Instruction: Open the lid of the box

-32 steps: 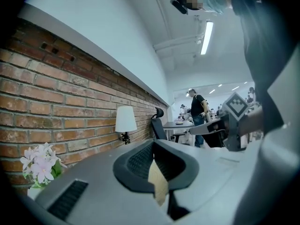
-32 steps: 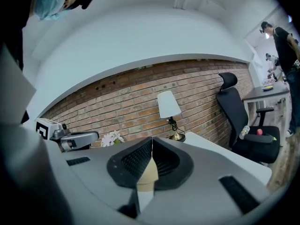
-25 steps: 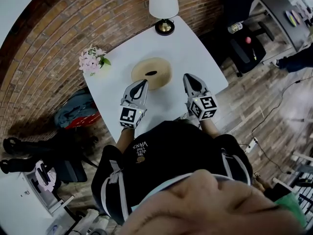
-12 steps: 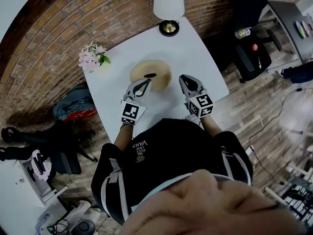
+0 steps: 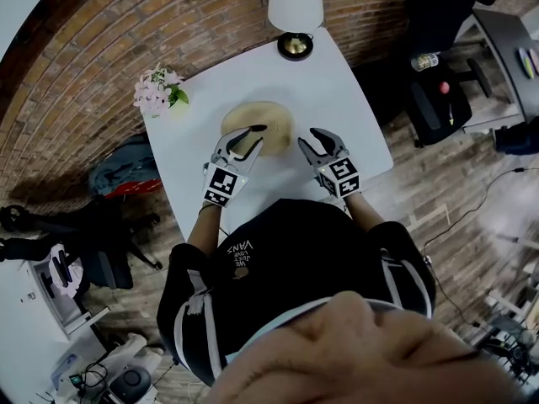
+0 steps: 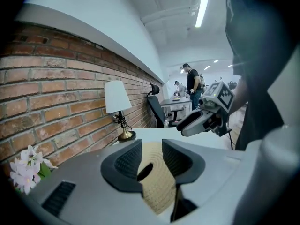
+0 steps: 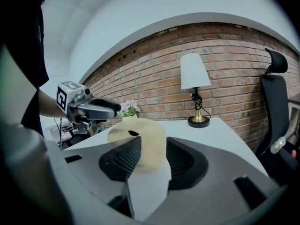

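Brick wall backs a white table [image 5: 345, 82], with a lamp [image 5: 295, 7] at its 12 o'clock edge and pink flowers [image 5: 156, 91] near 10 o'clock. Mid-table sits the round woven box [image 5: 274, 116], closed. At the box's 7 o'clock rim is the left gripper [image 5: 251, 133]; its jaws have just been opening and stand apart, with the box showing in the gap, unclamped. At 4 o'clock, just beside the box, the right gripper [image 5: 310, 137] has likewise just been opening and grips nothing.

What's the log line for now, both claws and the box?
phase: reaching | left gripper: jaws just opening, nothing gripped, at woven box | right gripper: jaws just opening, empty, beside box | lid: on
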A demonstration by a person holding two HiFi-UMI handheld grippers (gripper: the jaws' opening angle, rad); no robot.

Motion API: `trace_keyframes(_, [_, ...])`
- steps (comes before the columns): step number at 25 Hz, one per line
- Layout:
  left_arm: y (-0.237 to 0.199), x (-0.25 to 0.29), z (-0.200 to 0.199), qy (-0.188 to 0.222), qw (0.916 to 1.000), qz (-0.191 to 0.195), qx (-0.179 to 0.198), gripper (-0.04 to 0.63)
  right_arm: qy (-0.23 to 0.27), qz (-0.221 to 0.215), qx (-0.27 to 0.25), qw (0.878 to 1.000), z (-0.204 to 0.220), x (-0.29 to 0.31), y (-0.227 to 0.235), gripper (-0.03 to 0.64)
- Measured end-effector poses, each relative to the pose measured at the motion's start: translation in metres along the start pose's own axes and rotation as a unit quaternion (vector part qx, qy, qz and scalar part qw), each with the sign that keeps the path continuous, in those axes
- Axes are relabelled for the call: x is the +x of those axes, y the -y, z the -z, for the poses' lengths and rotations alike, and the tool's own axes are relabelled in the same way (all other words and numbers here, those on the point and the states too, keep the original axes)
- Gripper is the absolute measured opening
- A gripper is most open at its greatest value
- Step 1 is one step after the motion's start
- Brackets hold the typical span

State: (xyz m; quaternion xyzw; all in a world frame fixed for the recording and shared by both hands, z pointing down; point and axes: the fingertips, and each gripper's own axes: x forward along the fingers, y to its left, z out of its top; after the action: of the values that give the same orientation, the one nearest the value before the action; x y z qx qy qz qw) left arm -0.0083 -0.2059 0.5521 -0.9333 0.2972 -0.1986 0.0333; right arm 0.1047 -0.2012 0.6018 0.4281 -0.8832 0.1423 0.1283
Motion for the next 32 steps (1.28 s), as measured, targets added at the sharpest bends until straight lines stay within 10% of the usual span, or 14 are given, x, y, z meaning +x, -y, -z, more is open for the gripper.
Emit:
trace_keyframes(15, [0.02,0.026,0.045,-0.124,0.9858,0.099,0.055,0.331,-0.08,-0.053,-0.064,0.993,0.038,0.023,0.001,0.252])
trace_keyframes(32, [0.037,0.041,0.086,-0.279,0.9285,0.201,0.14,0.406,-0.11,-0.113,-0.104,0.982,0.059,0.035,0.0,0.302])
